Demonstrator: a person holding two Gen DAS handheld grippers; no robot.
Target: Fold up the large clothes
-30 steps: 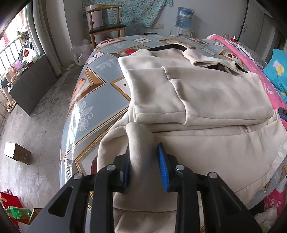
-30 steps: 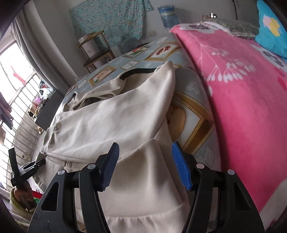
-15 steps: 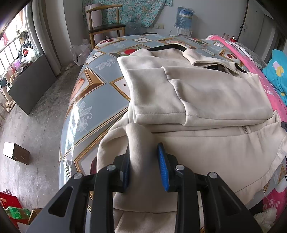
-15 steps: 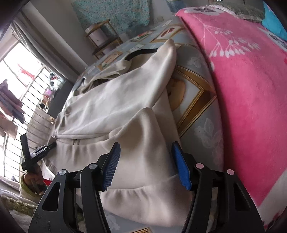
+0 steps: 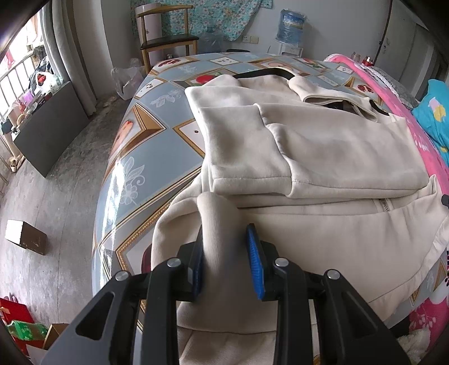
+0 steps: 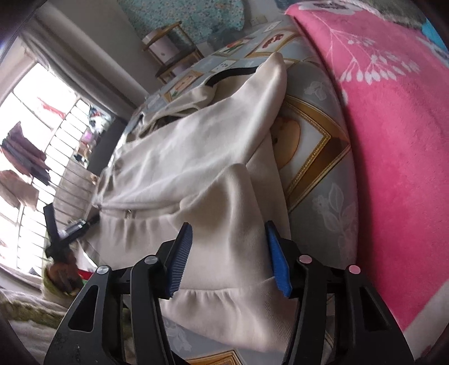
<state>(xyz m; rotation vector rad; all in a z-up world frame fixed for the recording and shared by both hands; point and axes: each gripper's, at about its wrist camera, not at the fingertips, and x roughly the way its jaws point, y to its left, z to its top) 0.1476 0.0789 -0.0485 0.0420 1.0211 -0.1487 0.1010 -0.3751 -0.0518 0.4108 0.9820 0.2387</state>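
Since the earlier frame the right gripper (image 6: pixel 228 257) has tipped further down over the hem, so the cream jacket (image 6: pixel 196 157) fills more of its view and the pink blanket (image 6: pixel 393 140) has swung up the right side; the left gripper (image 5: pixel 224 261) has kept its place. The right gripper's jaws are closing, with a raised fold of the jacket's lower edge between the blue pads (image 6: pixel 276 255), which do not yet press on it. In the left wrist view the left gripper is pinched narrow on a ribbed ridge of the jacket (image 5: pixel 322 157) at the lower centre of the frame. The jacket lies spread across the patterned table cover (image 5: pixel 132 157), one sleeve folded over its front in the middle of the frame. A wooden chair (image 5: pixel 165 36) stands at the upper left, a water bottle (image 5: pixel 291 25) at the upper right.
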